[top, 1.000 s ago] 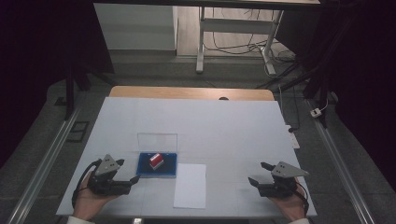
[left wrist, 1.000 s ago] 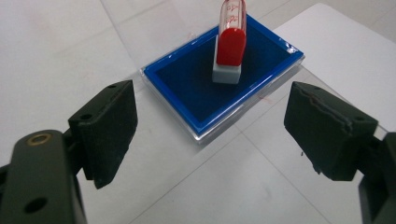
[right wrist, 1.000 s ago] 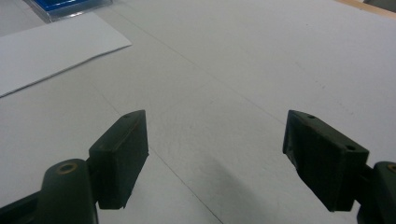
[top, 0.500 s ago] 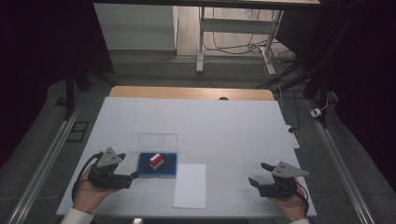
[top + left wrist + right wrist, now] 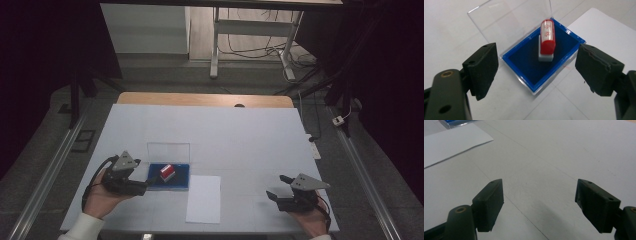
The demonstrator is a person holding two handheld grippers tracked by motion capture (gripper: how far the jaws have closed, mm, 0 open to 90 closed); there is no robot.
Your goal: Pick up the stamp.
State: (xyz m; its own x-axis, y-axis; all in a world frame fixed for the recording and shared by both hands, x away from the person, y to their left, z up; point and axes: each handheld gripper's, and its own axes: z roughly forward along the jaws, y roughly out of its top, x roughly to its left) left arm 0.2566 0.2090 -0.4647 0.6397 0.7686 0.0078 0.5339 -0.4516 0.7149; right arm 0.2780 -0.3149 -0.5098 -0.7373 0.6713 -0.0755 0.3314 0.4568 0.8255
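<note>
A red stamp with a white base [image 5: 167, 173] [image 5: 546, 40] lies in a blue ink-pad case [image 5: 169, 176] [image 5: 544, 57] whose clear lid [image 5: 168, 151] [image 5: 511, 22] stands open behind it. My left gripper [image 5: 145, 186] [image 5: 536, 70] is open just left of the case, its jaws wide on either side of the case's near corner, touching nothing. My right gripper [image 5: 276, 189] [image 5: 539, 205] rests open near the table's front right, with bare table between its jaws.
A white paper sheet [image 5: 204, 198] [image 5: 451, 142] lies right of the case near the front edge. The white table top [image 5: 225, 140] stretches back to a wooden strip [image 5: 200, 99]. Cables and a desk frame [image 5: 250, 30] sit on the floor beyond.
My left gripper has moved right, up to the blue case. The right gripper has stayed in place.
</note>
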